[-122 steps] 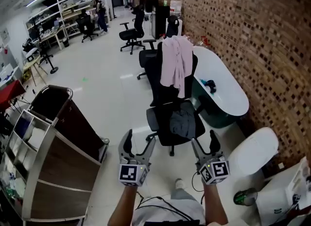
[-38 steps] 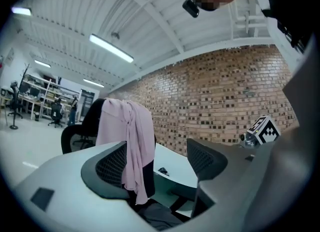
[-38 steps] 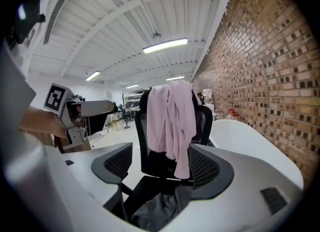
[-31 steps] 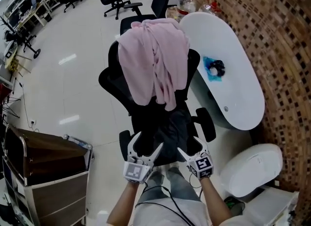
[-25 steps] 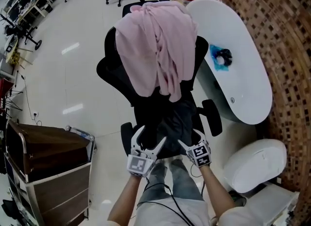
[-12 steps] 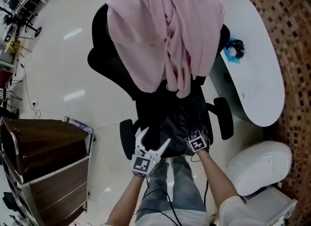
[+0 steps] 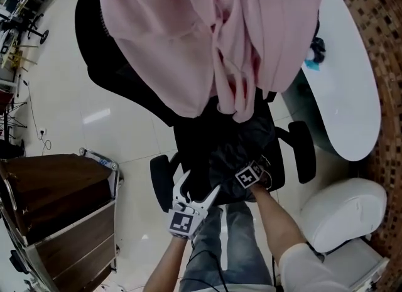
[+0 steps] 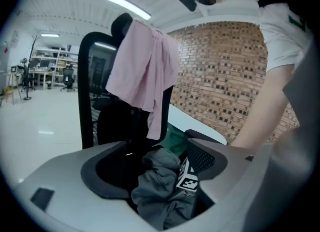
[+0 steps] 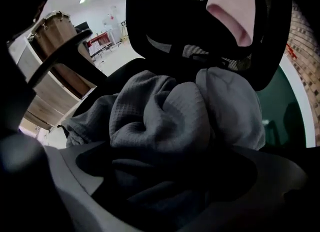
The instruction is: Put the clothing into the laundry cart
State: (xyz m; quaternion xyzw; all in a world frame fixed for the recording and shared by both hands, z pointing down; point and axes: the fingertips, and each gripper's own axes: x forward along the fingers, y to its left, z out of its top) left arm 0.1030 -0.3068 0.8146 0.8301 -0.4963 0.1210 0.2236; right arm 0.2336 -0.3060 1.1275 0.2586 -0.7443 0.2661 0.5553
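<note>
A pink garment (image 7: 207, 27) hangs over the backrest of a black office chair (image 7: 125, 77). On the seat lies a crumpled grey garment (image 7: 242, 146). My right gripper (image 7: 240, 160) is pushed into that grey garment (image 9: 170, 116); its jaws are opening wide, with cloth bunched between them but not pinched. My left gripper (image 7: 196, 184) hovers open at the seat's front edge, just left of the grey garment (image 8: 160, 186), holding nothing. The brown laundry cart (image 7: 50, 203) stands to the left of the chair. The pink garment (image 8: 142, 66) also shows in the left gripper view.
A white oval table (image 7: 352, 96) with a small blue object (image 7: 314, 52) runs along the brick wall on the right. A white rounded stool (image 7: 339, 212) sits at lower right. The chair's armrests (image 7: 304, 149) flank the seat. Glossy floor lies between chair and cart.
The view has closed in on the chair. My right gripper moved forward onto the grey garment and its jaws widened. The left gripper stayed open near the seat front.
</note>
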